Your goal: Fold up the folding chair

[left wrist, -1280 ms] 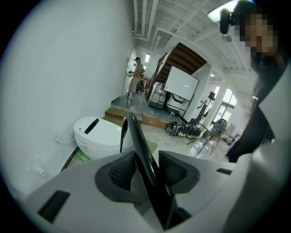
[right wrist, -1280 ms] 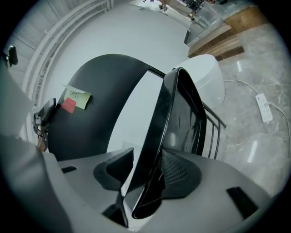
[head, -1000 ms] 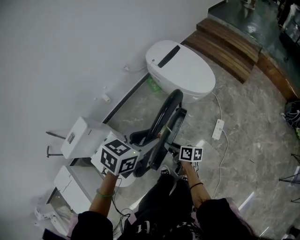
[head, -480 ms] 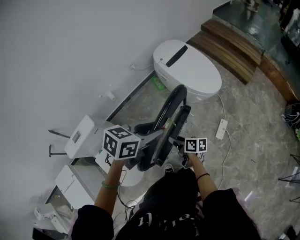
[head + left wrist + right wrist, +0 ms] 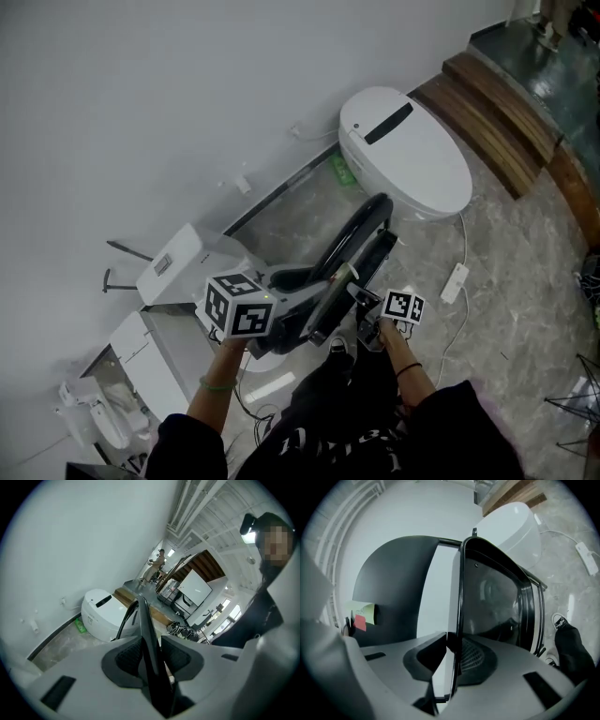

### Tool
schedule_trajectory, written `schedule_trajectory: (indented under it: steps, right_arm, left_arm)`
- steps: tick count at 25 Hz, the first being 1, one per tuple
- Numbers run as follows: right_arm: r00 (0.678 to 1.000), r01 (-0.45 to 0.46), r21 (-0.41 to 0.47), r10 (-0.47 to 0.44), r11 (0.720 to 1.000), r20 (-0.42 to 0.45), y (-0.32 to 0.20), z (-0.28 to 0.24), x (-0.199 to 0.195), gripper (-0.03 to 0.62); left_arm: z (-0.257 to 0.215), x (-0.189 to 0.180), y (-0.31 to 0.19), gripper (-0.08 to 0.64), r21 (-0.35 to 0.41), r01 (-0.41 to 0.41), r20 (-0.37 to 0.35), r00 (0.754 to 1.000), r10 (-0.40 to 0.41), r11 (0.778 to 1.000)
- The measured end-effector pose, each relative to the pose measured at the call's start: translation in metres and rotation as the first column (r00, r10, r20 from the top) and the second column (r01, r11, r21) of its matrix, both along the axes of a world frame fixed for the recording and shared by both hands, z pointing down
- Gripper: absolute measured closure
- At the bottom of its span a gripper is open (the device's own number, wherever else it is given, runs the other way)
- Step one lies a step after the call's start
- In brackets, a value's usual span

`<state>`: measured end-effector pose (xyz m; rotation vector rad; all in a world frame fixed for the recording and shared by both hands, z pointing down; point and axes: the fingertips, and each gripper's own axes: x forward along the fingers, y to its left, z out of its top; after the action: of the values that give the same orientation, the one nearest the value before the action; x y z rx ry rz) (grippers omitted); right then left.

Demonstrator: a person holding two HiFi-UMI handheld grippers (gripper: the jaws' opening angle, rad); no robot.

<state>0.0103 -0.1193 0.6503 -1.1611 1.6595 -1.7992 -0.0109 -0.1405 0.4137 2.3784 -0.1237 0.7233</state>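
Grey marble floor (image 5: 525, 281) ran along a plain white wall (image 5: 141, 112), with a white toilet (image 5: 408, 155) standing lid-down against that wall. Wooden steps (image 5: 506, 112) lay beyond the toilet. A white power strip (image 5: 457, 281) sat on the floor just beside it, on the side away from the wall.

On the person's side of the toilet, close to its front, the black folding chair (image 5: 352, 253) stood upright and nearly flat, its top edge reaching toward the toilet. The left tongs (image 5: 151, 656) were closing, and both pads pressed against a thin black panel of the chair that rose between them. The right tongs (image 5: 452, 653) were closing too, clenched on a slim black frame bar on the chair's other side. White boxes (image 5: 178, 272) stood by the wall, farther from the toilet than the chair.
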Motion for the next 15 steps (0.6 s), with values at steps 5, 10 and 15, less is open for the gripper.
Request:
schedule_trajectory:
  steps: [5,10,15]
  right_arm:
    - [0.994,0.11,-0.032,-0.109,0.993,0.027,-0.026,0.001,-0.002,0.528]
    - [0.979,0.206,-0.049,-0.204,0.977,0.026,-0.053,-0.003,0.007,0.529]
    - [0.967,0.255,-0.035,-0.254,0.966,0.029,-0.082,-0.013,0.015,0.529]
  left_arm:
    - [0.003,-0.009,-0.036,0.437,-0.013,0.12,0.034,0.992,-0.12,0.993]
    - [0.0,-0.003,-0.064,0.434,0.015,0.199,0.062,0.978,-0.2,0.98]
    - [-0.011,0.002,-0.086,0.43,0.039,0.246,0.061,0.967,-0.248,0.969]
